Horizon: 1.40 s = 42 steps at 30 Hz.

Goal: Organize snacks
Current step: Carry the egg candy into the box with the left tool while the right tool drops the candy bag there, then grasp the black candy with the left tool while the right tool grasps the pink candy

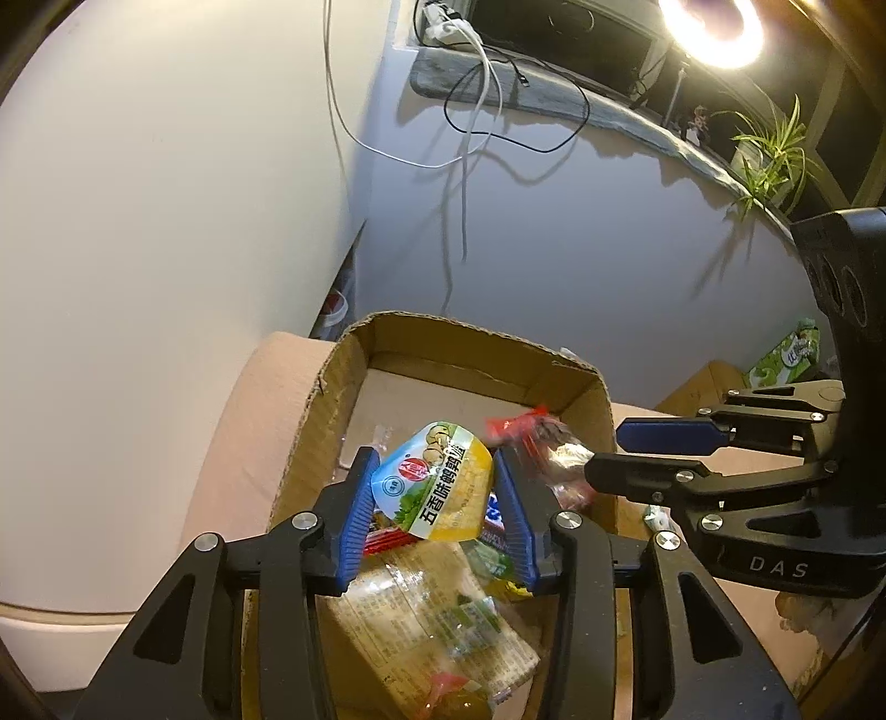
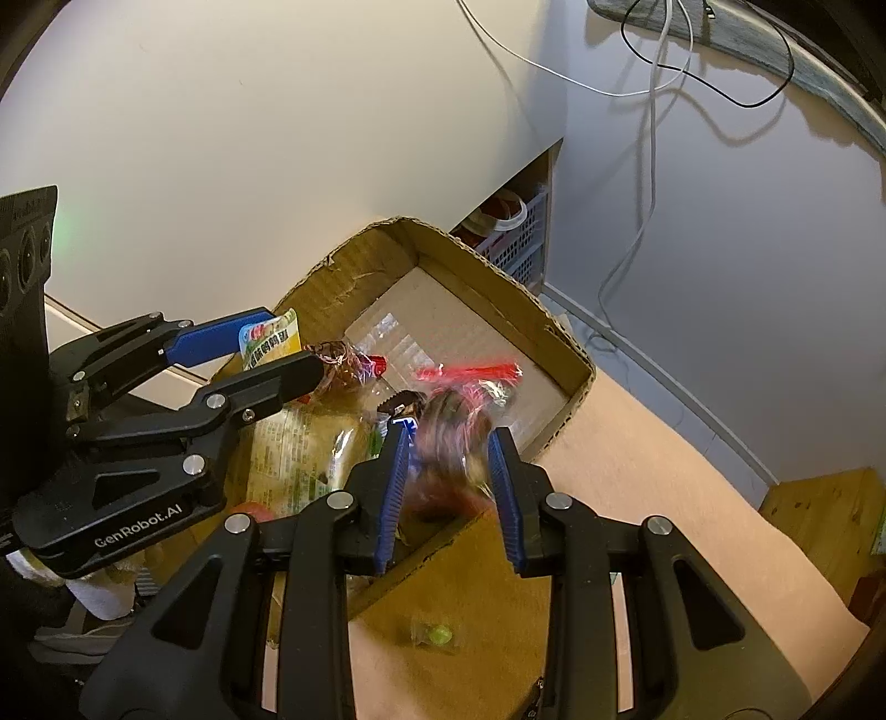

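Where the right tool (image 2: 448,443) sits, a blurred packet (image 2: 451,443) defies reading.

light: warm lamp (image 1: 711,25) at 1 o'clock, blown-out glare | shadows: hanging cables (image 1: 482,111) cast long dark streaks on the wall | blur: red-and-clear snack bag (image 2: 451,443) in right wrist view smeared by motion | edges: fisheye bending, black vignette at corners | overall: moderately dim, yellowish
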Each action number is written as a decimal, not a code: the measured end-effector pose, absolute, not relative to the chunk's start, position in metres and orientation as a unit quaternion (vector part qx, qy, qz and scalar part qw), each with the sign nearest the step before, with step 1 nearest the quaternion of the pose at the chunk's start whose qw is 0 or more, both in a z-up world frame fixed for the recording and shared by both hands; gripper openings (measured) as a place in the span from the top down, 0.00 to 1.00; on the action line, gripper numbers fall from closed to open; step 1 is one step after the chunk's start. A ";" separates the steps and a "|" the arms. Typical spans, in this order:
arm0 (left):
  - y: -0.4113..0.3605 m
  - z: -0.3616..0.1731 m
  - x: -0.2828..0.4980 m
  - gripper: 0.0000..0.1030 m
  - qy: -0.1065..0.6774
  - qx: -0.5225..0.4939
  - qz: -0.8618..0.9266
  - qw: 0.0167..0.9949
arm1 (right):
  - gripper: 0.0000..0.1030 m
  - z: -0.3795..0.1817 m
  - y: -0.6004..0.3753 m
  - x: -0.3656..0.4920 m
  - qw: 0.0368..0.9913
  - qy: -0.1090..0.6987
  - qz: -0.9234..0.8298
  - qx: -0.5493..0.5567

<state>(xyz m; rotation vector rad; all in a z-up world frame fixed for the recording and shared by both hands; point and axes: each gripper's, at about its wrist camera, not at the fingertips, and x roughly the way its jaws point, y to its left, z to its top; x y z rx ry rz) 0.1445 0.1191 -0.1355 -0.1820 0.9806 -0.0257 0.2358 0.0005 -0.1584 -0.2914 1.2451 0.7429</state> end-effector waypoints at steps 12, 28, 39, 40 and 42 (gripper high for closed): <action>0.114 -0.125 0.135 0.54 0.454 -0.081 -0.033 0.887 | 0.34 -0.150 -0.016 0.235 0.754 0.555 0.324 -0.133; 0.070 -0.123 0.099 0.43 0.468 -0.088 -0.065 0.877 | 0.33 -0.137 -0.121 0.205 0.790 0.537 0.282 -0.091; 0.003 -0.137 0.073 0.43 0.492 -0.094 -0.123 0.857 | 0.33 -0.144 -0.227 0.177 0.801 0.562 0.204 -0.038; -0.005 -0.139 0.071 0.43 0.496 -0.092 -0.131 0.854 | 0.33 -0.146 -0.237 0.175 0.802 0.564 0.195 -0.036; -0.019 -0.144 0.069 0.44 0.503 -0.090 -0.140 0.848 | 0.33 -0.151 -0.253 0.171 0.802 0.568 0.179 -0.046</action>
